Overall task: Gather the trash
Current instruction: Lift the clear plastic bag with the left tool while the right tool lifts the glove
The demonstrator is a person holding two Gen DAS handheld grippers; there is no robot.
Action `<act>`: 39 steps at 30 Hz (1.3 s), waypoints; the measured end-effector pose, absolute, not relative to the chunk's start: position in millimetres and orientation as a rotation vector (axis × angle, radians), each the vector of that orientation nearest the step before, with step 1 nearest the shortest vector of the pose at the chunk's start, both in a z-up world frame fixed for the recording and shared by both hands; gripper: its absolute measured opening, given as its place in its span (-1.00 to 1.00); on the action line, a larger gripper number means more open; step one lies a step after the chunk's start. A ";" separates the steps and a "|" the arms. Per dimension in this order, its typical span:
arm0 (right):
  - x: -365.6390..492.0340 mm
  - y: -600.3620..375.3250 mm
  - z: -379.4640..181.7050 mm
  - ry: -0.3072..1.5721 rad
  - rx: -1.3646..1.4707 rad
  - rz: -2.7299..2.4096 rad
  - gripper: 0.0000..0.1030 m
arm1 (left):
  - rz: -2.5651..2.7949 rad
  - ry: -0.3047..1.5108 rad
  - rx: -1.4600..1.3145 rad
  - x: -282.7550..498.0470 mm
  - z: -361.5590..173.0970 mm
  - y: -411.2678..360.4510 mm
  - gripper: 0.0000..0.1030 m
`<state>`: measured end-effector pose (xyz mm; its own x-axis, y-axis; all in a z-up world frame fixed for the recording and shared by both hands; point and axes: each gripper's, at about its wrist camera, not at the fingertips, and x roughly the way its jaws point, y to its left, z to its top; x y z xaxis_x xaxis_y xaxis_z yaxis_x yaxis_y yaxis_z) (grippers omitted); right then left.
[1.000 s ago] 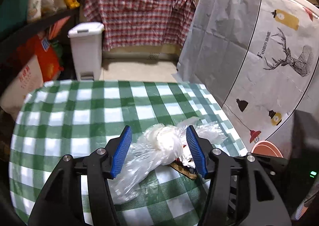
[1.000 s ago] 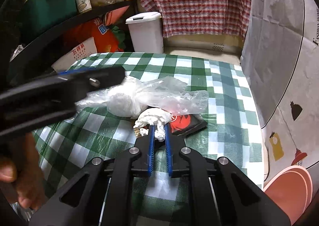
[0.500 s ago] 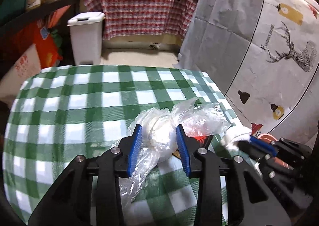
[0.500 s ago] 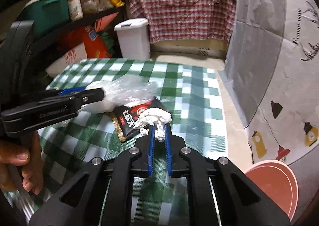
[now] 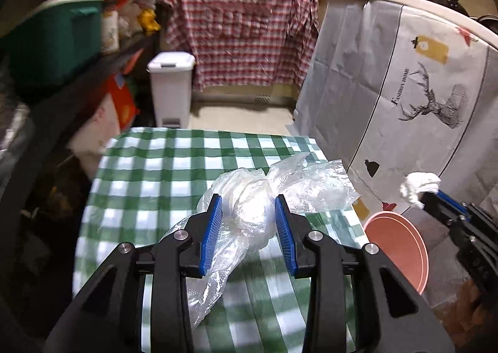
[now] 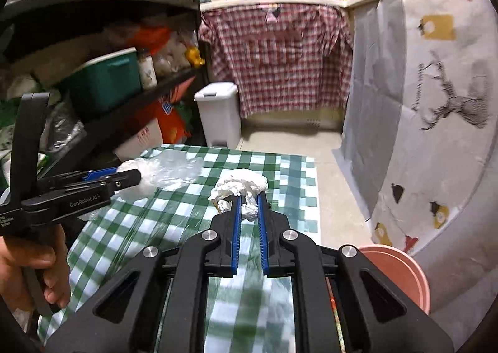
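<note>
Cramped kitchen corner, green-checked counter [image 5: 174, 166] in the middle, white pedal bin [image 6: 219, 116] on the floor past its far end. Both bits of trash already up off the cloth — clear plastic bag [image 5: 249, 206] clamped between the left gripper [image 5: 249, 228] fingers, its long tail trailing down toward the camera; crumpled white tissue [image 6: 246, 189] pinched tight in the nearly closed right gripper [image 6: 249, 216]. Key relation: pink basin [image 6: 401, 272] sitting low on the floor, just off the counter's right edge, right beside the right hand. Probably the drop spot, though the bin straight ahead looks possible too — right hand nearer the basin either way.
</note>
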<state>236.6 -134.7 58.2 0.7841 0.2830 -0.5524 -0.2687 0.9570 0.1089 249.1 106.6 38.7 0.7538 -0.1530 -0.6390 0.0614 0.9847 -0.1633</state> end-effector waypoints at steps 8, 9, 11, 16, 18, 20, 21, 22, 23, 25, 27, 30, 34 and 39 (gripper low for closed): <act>178.6 -165.3 89.7 0.510 0.025 0.272 -0.79 | -0.111 0.669 -0.164 191.7 67.6 95.8 -0.32; 174.5 -166.4 92.0 0.505 0.028 0.271 -0.79 | -0.110 0.664 -0.163 185.5 71.3 93.1 -0.32; 164.7 -171.5 96.0 0.492 0.041 0.263 -0.79 | -0.111 0.653 -0.168 173.9 76.1 88.4 -0.32; 144.6 -180.5 94.7 0.446 0.030 0.214 -0.79 | -0.109 0.639 -0.179 156.4 77.0 76.0 -0.32; 141.3 -185.5 91.4 0.442 0.035 0.197 -0.79 | -0.109 0.622 -0.175 150.3 73.9 71.0 -0.32; 138.5 -193.3 86.7 0.442 0.047 0.185 -0.79 | -0.115 0.607 -0.157 145.9 71.6 65.1 -0.32; 136.9 -195.8 84.6 0.441 0.044 0.179 -0.79 | -0.119 0.604 -0.165 144.1 70.2 64.1 -0.32; 135.8 -197.9 82.5 0.443 0.042 0.175 -0.79 | -0.121 0.604 -0.174 143.3 70.4 63.8 -0.32; 135.5 -200.9 80.1 0.446 0.043 0.172 -0.79 | -0.126 0.600 -0.186 142.0 69.9 63.1 -0.32; 136.0 -206.8 76.1 0.454 0.048 0.165 -0.79 | -0.127 0.582 -0.166 140.5 70.8 58.8 -0.32; 137.1 -212.1 73.5 0.458 0.055 0.161 -0.79 | -0.129 0.574 -0.147 140.6 70.3 54.6 -0.32; 138.0 -221.0 70.0 0.458 0.070 0.150 -0.79 | -0.130 0.582 -0.150 142.3 67.0 53.1 -0.32; 138.6 -226.9 67.1 0.451 0.077 0.141 -0.79 | -0.131 0.589 -0.137 143.8 63.2 50.4 -0.32; 141.7 -226.3 61.1 0.464 0.069 0.145 -0.79 | -0.135 0.591 -0.138 144.6 61.9 48.5 -0.31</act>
<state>141.7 -226.3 61.1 0.8840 0.1552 -0.4410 -0.1238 0.9873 0.0994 144.6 48.5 61.9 0.8222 -0.1655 -0.5447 0.0868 0.9821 -0.1674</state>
